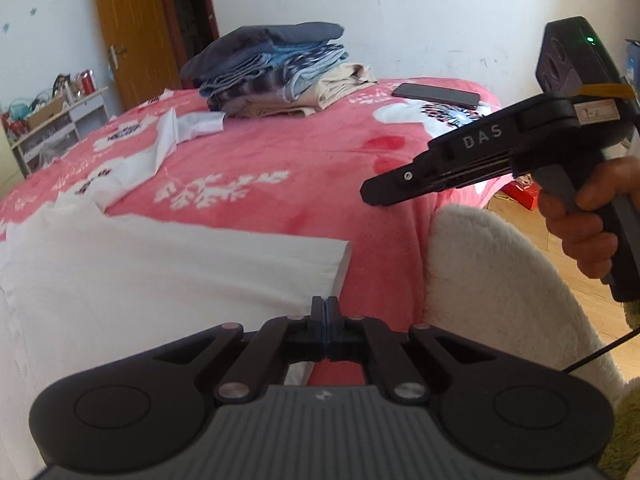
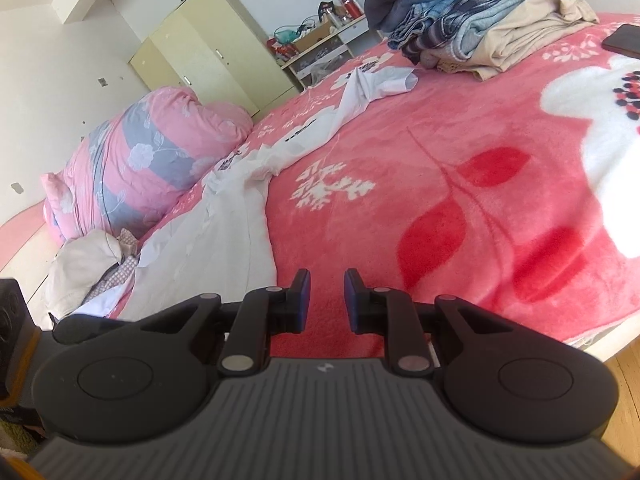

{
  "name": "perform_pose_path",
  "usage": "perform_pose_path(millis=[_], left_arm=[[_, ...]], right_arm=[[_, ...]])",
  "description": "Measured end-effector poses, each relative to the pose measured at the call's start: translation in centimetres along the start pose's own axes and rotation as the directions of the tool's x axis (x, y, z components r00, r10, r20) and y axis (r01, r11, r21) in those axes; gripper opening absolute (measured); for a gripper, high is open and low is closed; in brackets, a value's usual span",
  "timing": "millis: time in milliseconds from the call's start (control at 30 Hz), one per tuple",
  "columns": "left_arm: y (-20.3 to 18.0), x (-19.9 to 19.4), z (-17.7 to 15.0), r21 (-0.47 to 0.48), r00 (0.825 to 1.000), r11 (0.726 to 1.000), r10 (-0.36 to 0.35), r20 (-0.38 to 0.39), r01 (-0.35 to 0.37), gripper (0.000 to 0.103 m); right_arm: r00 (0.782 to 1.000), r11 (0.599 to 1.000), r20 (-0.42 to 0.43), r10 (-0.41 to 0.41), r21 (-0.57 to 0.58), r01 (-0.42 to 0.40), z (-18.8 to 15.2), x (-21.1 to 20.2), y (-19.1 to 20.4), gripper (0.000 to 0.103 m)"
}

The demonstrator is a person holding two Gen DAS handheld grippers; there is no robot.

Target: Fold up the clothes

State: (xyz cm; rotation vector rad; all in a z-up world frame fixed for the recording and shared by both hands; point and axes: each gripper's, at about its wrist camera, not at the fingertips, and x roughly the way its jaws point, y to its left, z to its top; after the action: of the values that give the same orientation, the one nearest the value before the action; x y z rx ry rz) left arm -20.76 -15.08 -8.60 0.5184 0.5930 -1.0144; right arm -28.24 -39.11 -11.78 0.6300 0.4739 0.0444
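My left gripper (image 1: 325,307) is squeezed tight on the near corner of the white shirt (image 1: 160,264), which lies spread across the pink blanket (image 1: 280,152). My right gripper (image 2: 325,294) sits a little open over bare blanket, holding nothing. Folded clothes (image 1: 276,76) sit stacked farther back.

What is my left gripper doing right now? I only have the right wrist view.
Observer: The left gripper is shut, right at the near edge of the white garment. I can't tell whether cloth is pinched.
Operator: Where does my right gripper sit relative to it?
Observer: The right gripper is off to its right, in front of the pink blanket and clear of the garment.
Operator: What is the dark thing at my frame's edge?
Observer: A phone, lying flat on the blanket to the right of the folded pile.
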Motion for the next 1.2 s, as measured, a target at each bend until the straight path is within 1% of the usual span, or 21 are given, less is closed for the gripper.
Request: perform_pose_path(millis=[33, 67, 133, 200, 233, 333, 400, 500, 533, 600, 633, 667, 767, 833, 900, 967, 1000, 1100, 1133, 1167, 1200], left_arm=[[0.4, 0.2, 0.0, -0.024, 1.000, 1.000, -0.005, -0.004, 0.005, 0.008], [0.7, 0.2, 0.0, -0.045, 1.000, 0.999, -0.008, -0.004, 0.008, 0.010], [1.1, -0.3, 0.2, -0.078, 1.000, 0.997, -0.003, 0.013, 0.004, 0.024], [2.0, -1.5, 0.2, -0.130, 0.999, 0.991, -0.009, 0.049, 0.015, 0.036], [2.4, -2.1, 0.1, -0.156, 0.998, 0.987, -0.012, 0.067, 0.022, 0.040], [4.1, -4.1, -0.2, -0.249, 0.993, 0.968, -0.011, 0.118, 0.041, 0.041], [5.8, -5.0, -0.8, -0.327, 0.991, 0.945, 0.019, 0.134, 0.026, 0.041], [8.3, -5.4, -2.0, -0.403, 0.987, 0.914, 0.111, 0.113, -0.057, 0.041], [9.1, -5.3, -2.5, -0.424, 0.985, 0.902, 0.137, 0.100, -0.082, 0.041], [10.6, -4.9, -3.6, -0.467, 0.983, 0.877, 0.166, 0.075, -0.112, 0.041], [11.4, -4.7, -4.3, -0.487, 0.982, 0.864, 0.179, 0.063, -0.126, 0.041], [12.0, -4.6, -4.8, -0.507, 0.982, 0.852, 0.181, 0.059, -0.127, 0.041], [13.3, -4.5, -6.2, -0.556, 0.981, 0.824, 0.178, 0.075, -0.107, 0.041], [13.5, -4.5, -6.6, -0.566, 0.980, 0.819, 0.178, 0.094, -0.094, 0.041], [13.6, -4.5, -6.9, -0.567, 0.977, 0.819, 0.182, 0.109, -0.089, 0.041], [13.6, -4.5, -7.1, -0.570, 0.975, 0.817, 0.186, 0.123, -0.084, 0.041], [13.7, -4.4, -7.2, -0.572, 0.974, 0.816, 0.187, 0.129, -0.081, 0.041], [13.6, -4.3, -7.6, -0.577, 0.970, 0.813, 0.195, 0.145, -0.077, 0.041], [13.6, -4.2, -7.7, -0.578, 0.969, 0.812, 0.198, 0.151, -0.076, 0.041], [13.5, -4.2, -7.9, -0.578, 0.967, 0.813, 0.200, 0.156, -0.075, 0.041], [13.5, -4.3, -8.0, -0.578, 0.966, 0.813, 0.202, 0.160, -0.075, 0.041]], right_arm=[[1.000, 1.000, -0.002, 0.003, -0.003, -0.003, 0.0, 0.1, 0.1, 0.018], [1.000, 1.000, -0.003, 0.006, -0.008, -0.006, 0.1, 0.3, 0.3, 0.018], [1.000, 0.999, -0.005, 0.012, -0.032, -0.012, 0.4, 0.8, 0.9, 0.018], [1.000, 0.996, -0.005, 0.017, -0.082, -0.017, 1.0, 1.4, 1.9, 0.018], [1.000, 0.993, -0.004, 0.019, -0.116, -0.020, 1.4, 1.8, 2.6, 0.018], [0.998, 0.975, -0.024, 0.054, -0.213, -0.058, 2.7, 3.5, 4.8, 0.018], [0.995, 0.960, -0.059, 0.078, -0.266, -0.091, 3.1, 5.0, 6.2, 0.017], [0.989, 0.947, -0.129, 0.072, -0.301, -0.108, 2.7, 6.9, 7.2, 0.017], [0.986, 0.950, -0.161, 0.050, -0.298, -0.097, 2.4, 7.4, 7.0, 0.018], [0.975, 0.958, -0.219, -0.038, -0.284, -0.026, 1.6, 7.9, 5.8, 0.017], [0.974, 0.965, -0.224, -0.041, -0.262, -0.020, 1.5, 7.6, 5.1, 0.017], [0.975, 0.976, -0.223, -0.018, -0.217, -0.032, 1.8, 6.9, 4.6, 0.017], [0.976, 0.992, -0.214, 0.033, -0.115, -0.058, 2.3, 5.3, 4.0, 0.024], [0.973, 0.991, -0.229, 0.002, -0.129, -0.033, 2.2, 5.4, 4.2, 0.031], [0.968, 0.986, -0.246, -0.042, -0.165, 0.001, 1.8, 6.0, 4.7, 0.031], [0.967, 0.983, -0.250, -0.052, -0.183, 0.005, 1.8, 6.1, 5.2, 0.036], [0.966, 0.982, -0.253, -0.051, -0.189, 0.003, 2.0, 6.0, 5.5, 0.042], [0.960, 0.979, -0.273, -0.060, -0.205, 0.003, 1.7, 5.9, 5.9, 0.044], [0.957, 0.976, -0.283, -0.066, -0.216, 0.003, 1.5, 5.9, 6.1, 0.040], [0.955, 0.969, -0.287, -0.080, -0.246, 0.007, 1.1, 5.9, 6.5, 0.031], [0.952, 0.966, -0.294, -0.085, -0.257, 0.006, 0.8, 6.0, 6.9, 0.003]])
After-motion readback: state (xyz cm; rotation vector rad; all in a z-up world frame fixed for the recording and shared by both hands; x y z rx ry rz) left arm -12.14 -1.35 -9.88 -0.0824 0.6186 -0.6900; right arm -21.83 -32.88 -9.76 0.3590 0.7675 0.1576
